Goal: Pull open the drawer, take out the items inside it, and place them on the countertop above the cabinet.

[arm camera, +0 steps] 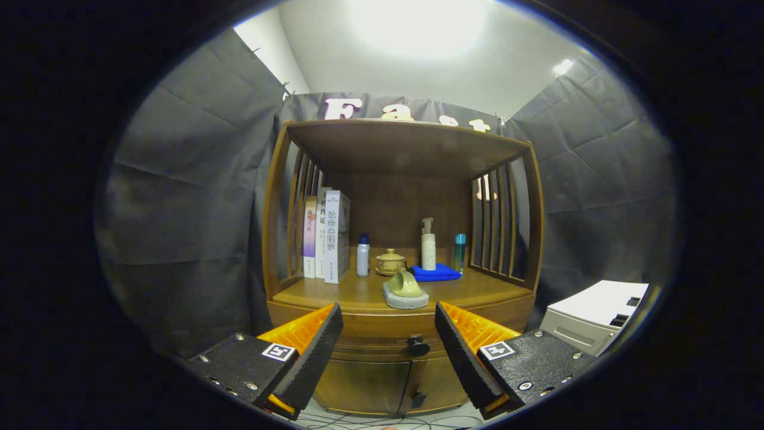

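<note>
- Gripper view: your gripper (388,319) sits with its fingers spread wide apart, nothing held between them.
- The drawer (400,334) is closed; its dark knob (417,345) lies in the gap between your fingers, just ahead and nearer the right one.
- Beyond the fingers, on the countertop (465,292), a small cup lies tipped on a grey sponge (406,297).
- Further back: a blue cloth (437,273), a pump bottle (428,246), a lidded teapot (391,261), a white bottle (363,255), standing books (330,234).
- Right of the cabinet (382,382), a white box (594,316).
</note>
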A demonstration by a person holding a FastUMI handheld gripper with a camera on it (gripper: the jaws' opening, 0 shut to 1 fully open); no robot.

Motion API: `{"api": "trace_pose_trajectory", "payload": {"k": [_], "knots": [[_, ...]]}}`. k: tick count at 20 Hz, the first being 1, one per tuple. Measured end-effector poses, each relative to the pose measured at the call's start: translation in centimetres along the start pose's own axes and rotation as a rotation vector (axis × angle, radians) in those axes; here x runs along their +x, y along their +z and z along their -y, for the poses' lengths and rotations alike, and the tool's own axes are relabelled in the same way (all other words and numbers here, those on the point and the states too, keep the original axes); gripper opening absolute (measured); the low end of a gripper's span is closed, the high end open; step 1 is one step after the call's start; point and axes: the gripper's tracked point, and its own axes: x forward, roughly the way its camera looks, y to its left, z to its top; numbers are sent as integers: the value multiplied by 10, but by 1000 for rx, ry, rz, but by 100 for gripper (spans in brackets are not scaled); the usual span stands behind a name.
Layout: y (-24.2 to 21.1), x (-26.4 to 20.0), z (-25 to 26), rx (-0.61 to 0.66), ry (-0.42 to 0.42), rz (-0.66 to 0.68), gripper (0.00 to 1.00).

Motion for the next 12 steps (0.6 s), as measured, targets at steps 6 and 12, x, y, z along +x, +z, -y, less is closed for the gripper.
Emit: {"api": "trace_pose_trajectory", "payload": {"k": [6, 12], "knots": [[13, -15, 9, -5, -24, 42, 96], [23, -20, 17, -22, -49, 65, 96]]}}
